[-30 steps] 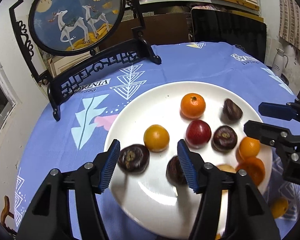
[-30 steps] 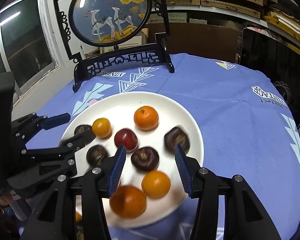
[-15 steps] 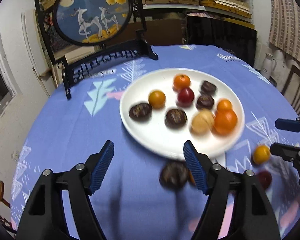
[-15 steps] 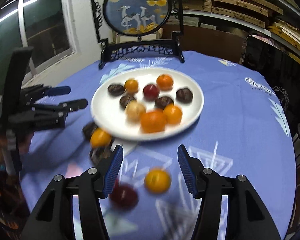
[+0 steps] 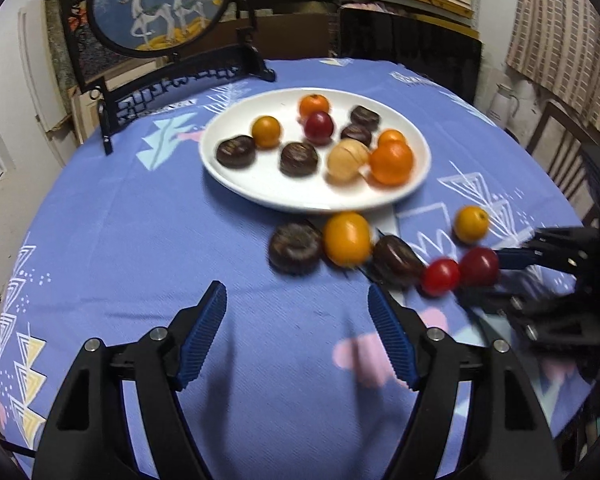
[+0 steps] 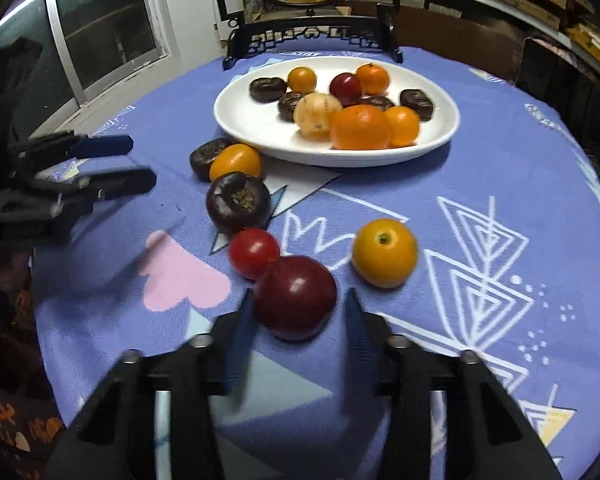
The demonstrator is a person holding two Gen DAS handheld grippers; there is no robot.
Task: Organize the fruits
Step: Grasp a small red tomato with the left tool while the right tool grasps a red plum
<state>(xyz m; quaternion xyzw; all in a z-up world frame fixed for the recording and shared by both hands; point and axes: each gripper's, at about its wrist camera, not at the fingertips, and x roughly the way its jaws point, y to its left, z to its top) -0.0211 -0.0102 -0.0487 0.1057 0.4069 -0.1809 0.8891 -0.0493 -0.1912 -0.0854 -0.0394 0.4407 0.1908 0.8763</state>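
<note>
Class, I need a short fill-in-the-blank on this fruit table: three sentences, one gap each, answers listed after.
1. The white plate rests on a ____ tablecloth.
2. The right gripper has its fingers on either side of a dark ____ fruit.
3. The left gripper holds ____, its jaws apart.

Missing words: blue; red; nothing

You have no legible text here. The blue tablecloth [image 5: 140, 240] carries white printed lettering at upper right in the left wrist view and at far right in the right wrist view, all too blurred to read.
</note>
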